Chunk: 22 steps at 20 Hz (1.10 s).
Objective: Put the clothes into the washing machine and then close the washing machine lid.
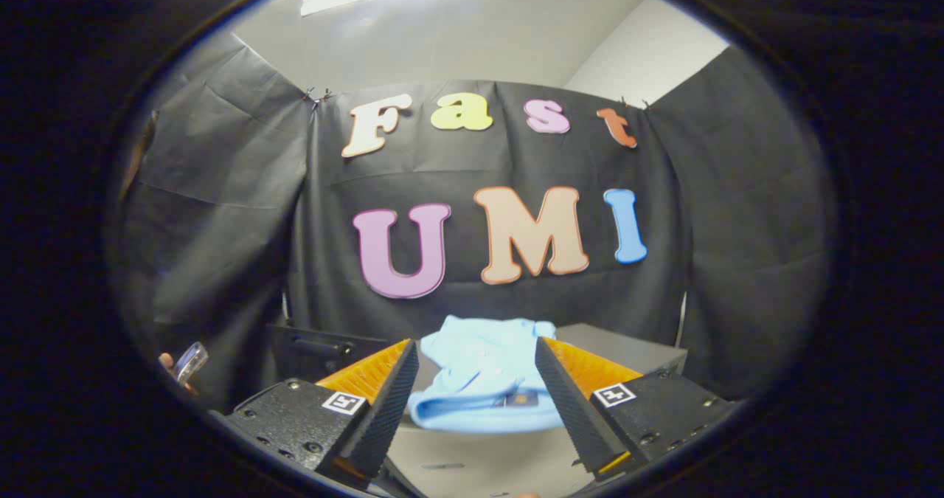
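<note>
Light blue garment (483, 380): soft matt cloth, folded, hemmed edge, lower centre between spread fingers of gripper (477, 361). Finger inner faces (391, 398): ribbed, rough-looking. Gripper body (295, 417): matt hard plastic, small shiny screws. Surface (487, 461) under garment: smooth, pale, slight sheen. Booth wall (221, 210): creased matt cloth.

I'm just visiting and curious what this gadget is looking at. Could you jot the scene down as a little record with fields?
setting: booth with a black cloth wall
surface: pale table
clothes: light blue garment, crumpled on the table
gripper: open, fingers spread either side of the garment
contact: fingers look to flank the garment without pressing on it
behind garment: grey box-like top, what it is cannot be told
task stage: garment not yet picked up
</note>
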Available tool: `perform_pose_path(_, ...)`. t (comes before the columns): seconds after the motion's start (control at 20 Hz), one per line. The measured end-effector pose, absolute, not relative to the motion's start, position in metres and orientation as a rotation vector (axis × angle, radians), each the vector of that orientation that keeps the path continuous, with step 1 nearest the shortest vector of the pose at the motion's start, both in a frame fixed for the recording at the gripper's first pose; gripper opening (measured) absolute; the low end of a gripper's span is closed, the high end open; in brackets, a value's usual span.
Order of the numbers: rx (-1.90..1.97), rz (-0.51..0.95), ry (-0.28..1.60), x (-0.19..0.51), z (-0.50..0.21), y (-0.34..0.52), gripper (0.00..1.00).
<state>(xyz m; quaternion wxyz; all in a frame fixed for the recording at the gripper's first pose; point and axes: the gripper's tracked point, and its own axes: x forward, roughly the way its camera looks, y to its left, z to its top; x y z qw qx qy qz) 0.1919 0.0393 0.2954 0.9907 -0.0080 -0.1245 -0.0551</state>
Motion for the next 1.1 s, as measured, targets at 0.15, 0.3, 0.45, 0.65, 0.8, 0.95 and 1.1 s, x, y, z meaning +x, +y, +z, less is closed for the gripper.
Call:
perform_pose_path(0.15, -0.096, -0.205, -0.192, 0.232, 0.305, 0.018, 0.96)
perform_pose_path(0.3, -0.107, -0.218, -0.015, 0.279, 0.285, 0.008, 0.97)
perform_pose_path(0.45, -0.062, -0.198, 0.150, 0.315, 0.251, 0.011, 0.96)
perform_pose_path(0.65, -0.029, -0.179, 0.315, 0.334, 0.205, 0.016, 0.97)
perform_pose_path(0.8, 0.008, -0.173, 0.340, 0.336, 0.196, 0.018, 0.96)
perform_pose_path(0.95, 0.113, -0.174, 0.381, 0.335, 0.188, 0.023, 0.93)
perform_pose_path(1.1, 0.070, -0.144, 0.397, 0.338, 0.189, 0.033, 0.80)
